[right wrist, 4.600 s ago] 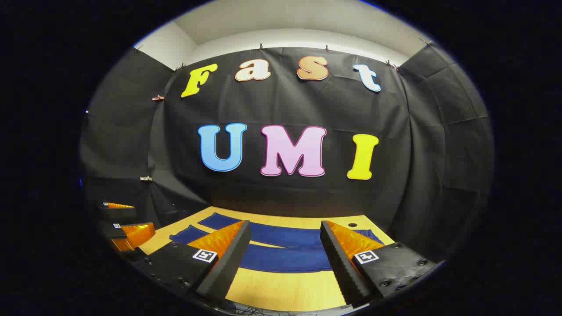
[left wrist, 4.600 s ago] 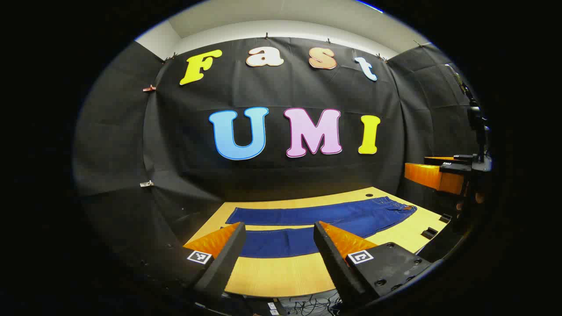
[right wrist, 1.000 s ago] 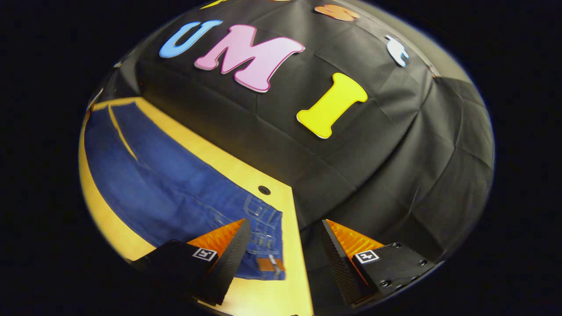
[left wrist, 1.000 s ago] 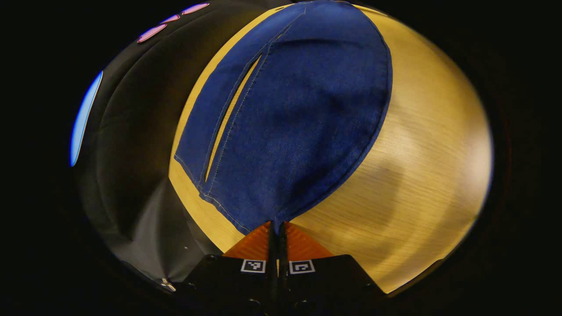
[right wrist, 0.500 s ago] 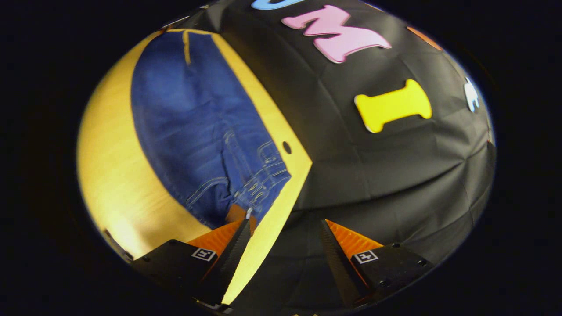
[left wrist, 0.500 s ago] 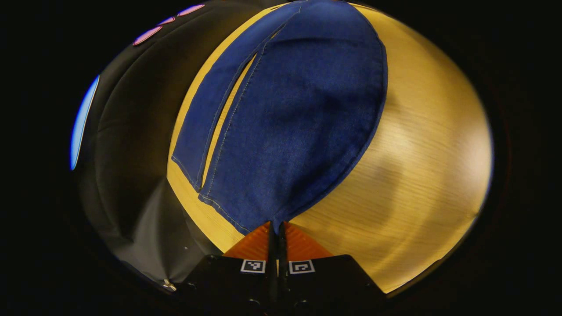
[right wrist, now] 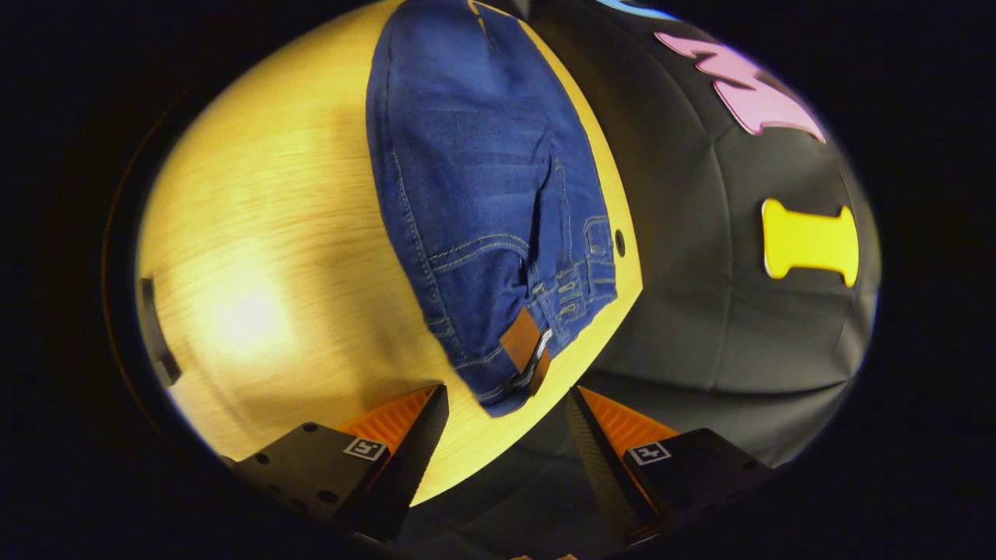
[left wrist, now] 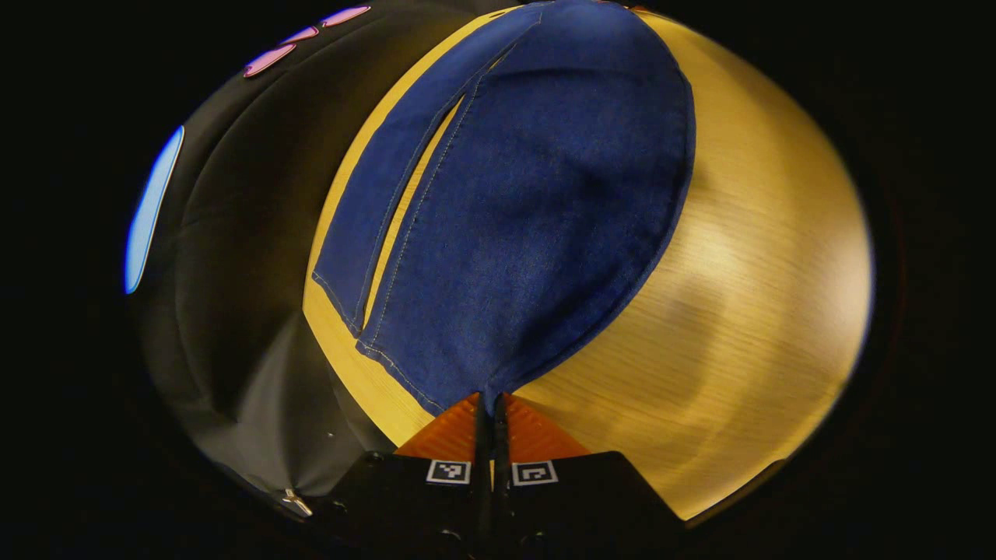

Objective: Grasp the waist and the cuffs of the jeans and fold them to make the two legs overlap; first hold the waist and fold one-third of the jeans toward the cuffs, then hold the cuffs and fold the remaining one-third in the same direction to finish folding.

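Left gripper view is showing the left gripper [left wrist: 490, 404] clamping the near cuff of the jeans [left wrist: 529, 210] lying on the table [left wrist: 747, 311], while the right gripper [right wrist: 506, 404], fingers apart, is approaching the waist [right wrist: 521, 350], which probably needs gripping next for the leg-overlap fold.

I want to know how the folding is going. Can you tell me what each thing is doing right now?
jeans: spread flat on the table, two legs side by side, not folded yet.
left claw: shut on the cuff of the near leg.
right claw: open, waist corner lying between its fingers, not pinched.
table: carrying the jeans.
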The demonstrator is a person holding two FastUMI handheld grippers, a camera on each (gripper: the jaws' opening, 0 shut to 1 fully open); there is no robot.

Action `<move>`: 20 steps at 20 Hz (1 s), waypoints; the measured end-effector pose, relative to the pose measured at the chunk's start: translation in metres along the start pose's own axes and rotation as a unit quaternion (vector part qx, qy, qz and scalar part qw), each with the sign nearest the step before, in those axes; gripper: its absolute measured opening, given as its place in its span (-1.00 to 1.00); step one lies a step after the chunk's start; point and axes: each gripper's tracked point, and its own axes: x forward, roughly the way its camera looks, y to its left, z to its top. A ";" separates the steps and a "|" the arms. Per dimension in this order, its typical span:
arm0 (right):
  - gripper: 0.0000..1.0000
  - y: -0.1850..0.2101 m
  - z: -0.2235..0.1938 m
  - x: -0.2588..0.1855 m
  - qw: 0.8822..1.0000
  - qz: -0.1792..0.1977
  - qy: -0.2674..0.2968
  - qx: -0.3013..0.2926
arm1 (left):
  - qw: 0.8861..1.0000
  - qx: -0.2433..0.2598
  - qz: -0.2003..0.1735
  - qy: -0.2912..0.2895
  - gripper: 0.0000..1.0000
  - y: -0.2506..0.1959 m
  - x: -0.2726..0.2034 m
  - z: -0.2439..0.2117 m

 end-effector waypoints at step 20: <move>-0.84 0.009 0.034 0.020 0.995 0.085 -0.009 -0.045 | 0.997 -0.071 0.034 0.012 -0.89 0.000 -0.001 0.003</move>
